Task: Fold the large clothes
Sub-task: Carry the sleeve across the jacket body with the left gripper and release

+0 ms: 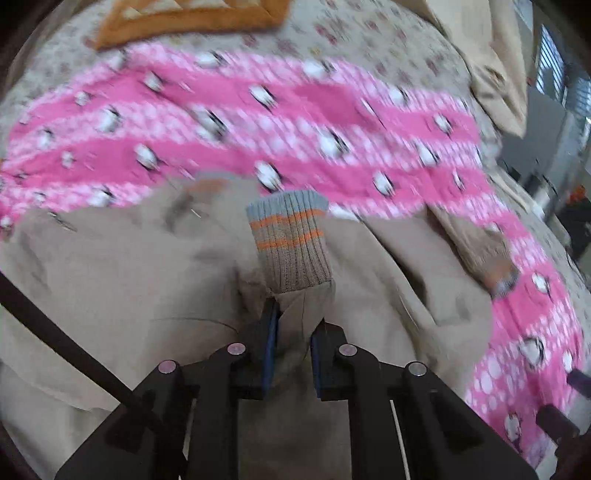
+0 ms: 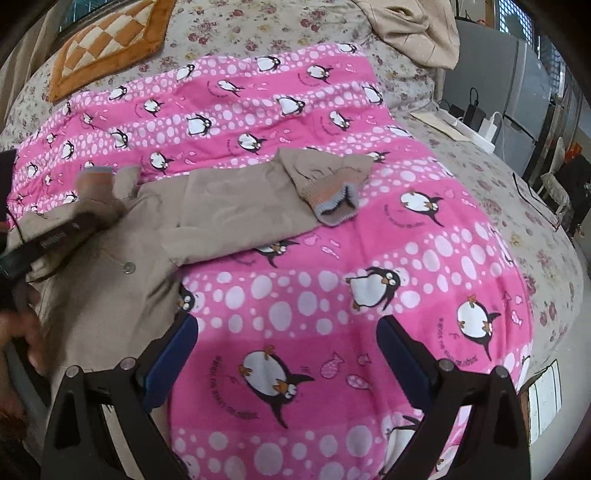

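Observation:
A beige jacket (image 1: 122, 280) with ribbed grey-and-orange cuffs lies on a pink penguin blanket (image 1: 295, 110). My left gripper (image 1: 293, 317) is shut on the end of one sleeve, and its cuff (image 1: 290, 243) sticks up past the fingertips over the jacket's body. The other sleeve's cuff (image 1: 495, 266) lies to the right. In the right wrist view the jacket (image 2: 110, 280) sits at the left, one sleeve folded across with its cuff (image 2: 336, 203) on the blanket (image 2: 332, 295). My right gripper (image 2: 288, 332) hangs open above bare blanket, holding nothing. The left gripper (image 2: 48, 236) shows blurred at the left.
The blanket covers a floral bedsheet (image 2: 498, 192). An orange checked cushion (image 2: 107, 44) lies at the far left and a beige cloth (image 2: 413, 29) is heaped at the far right. Past the bed's right edge stand grey cabinets (image 2: 517, 92), chargers and cables.

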{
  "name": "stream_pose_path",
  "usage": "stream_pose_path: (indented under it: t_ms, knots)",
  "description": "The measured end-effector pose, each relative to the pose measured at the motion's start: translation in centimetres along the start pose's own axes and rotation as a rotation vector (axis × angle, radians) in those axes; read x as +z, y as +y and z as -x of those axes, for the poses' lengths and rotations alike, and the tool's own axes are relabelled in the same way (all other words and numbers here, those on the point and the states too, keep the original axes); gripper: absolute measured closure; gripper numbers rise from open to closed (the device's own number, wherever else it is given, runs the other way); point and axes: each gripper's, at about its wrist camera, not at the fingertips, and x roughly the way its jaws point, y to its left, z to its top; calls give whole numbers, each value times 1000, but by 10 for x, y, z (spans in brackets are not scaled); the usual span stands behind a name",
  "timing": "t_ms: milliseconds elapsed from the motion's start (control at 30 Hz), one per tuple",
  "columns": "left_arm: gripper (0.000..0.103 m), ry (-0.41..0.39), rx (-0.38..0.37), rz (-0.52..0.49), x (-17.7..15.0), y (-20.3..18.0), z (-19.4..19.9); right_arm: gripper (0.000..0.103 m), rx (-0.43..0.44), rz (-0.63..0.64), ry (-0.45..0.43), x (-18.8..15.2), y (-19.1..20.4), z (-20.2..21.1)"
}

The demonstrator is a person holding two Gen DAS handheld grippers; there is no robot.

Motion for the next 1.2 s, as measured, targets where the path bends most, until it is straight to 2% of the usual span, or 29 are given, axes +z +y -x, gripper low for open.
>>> stream_pose_path:
  t_ms: [67, 100, 133, 233, 300, 367, 433, 533, 600, 633, 667, 700, 767, 800, 833, 867, 933, 1033, 1067, 1133, 1200]
  knots:
    - [97, 54, -27, -1, -6, 0, -9, 4, -3, -3, 5, 0, 0, -2]
    - [87, 69, -49, 10, -8, 2, -9, 4, 0, -7, 6, 1, 1, -2]
    - [82, 97, -116, 35, -10, 7, -8, 4, 3, -10, 4, 2, 2, -2]
    - [76, 133, -232, 52, -15, 13, 5, 4, 8, -12, -17, 8, 12, 0]
    - [75, 168, -314, 40, -18, 20, 22, 4, 14, -16, -45, 12, 21, 3]
    - [75, 169, -325, 20, -18, 34, 36, 4, 20, -23, -77, 16, 31, 6]
    - [75, 133, -299, 3, -9, 55, 55, 4, 54, -43, -114, 22, 41, 8]
    - [75, 29, -176, 43, 14, 108, 76, 4, 164, -55, -188, 32, 63, 10]
    - [75, -31, -45, 141, 26, 154, 84, 4, 283, -18, -222, 42, 88, 4]
    - [75, -59, 31, 227, 29, 185, 86, 4, 319, 10, -227, 47, 101, 0]
    - [75, -76, 70, 283, 28, 205, 86, 7, 357, 53, -230, 52, 117, -6]
    - [77, -86, 89, 317, 25, 217, 85, 13, 379, 93, -230, 55, 130, -11]
    - [85, -67, 139, 408, 16, 247, 79, 40, 408, 184, -206, 66, 162, -29]
    - [89, -49, 150, 436, 15, 254, 77, 45, 422, 202, -181, 70, 174, -39]
    - [89, -50, 149, 458, 14, 260, 76, 55, 436, 211, -158, 74, 183, -48]
    - [89, -55, 156, 461, 15, 262, 74, 58, 439, 221, -130, 76, 189, -58]
    - [89, -37, 195, 436, 17, 260, 67, 58, 382, 241, -68, 78, 197, -82]
    - [89, 68, 212, 474, 4, 265, 48, 65, 234, 233, 65, 74, 185, -120]
    - [89, 92, 201, 479, -2, 266, 45, 65, 217, 218, 94, 73, 177, -128]
    - [89, 91, 218, 447, -1, 258, 43, 65, 254, 187, 109, 75, 164, -129]
    - [89, 86, 222, 436, 0, 256, 45, 65, 238, 196, 105, 75, 165, -127]
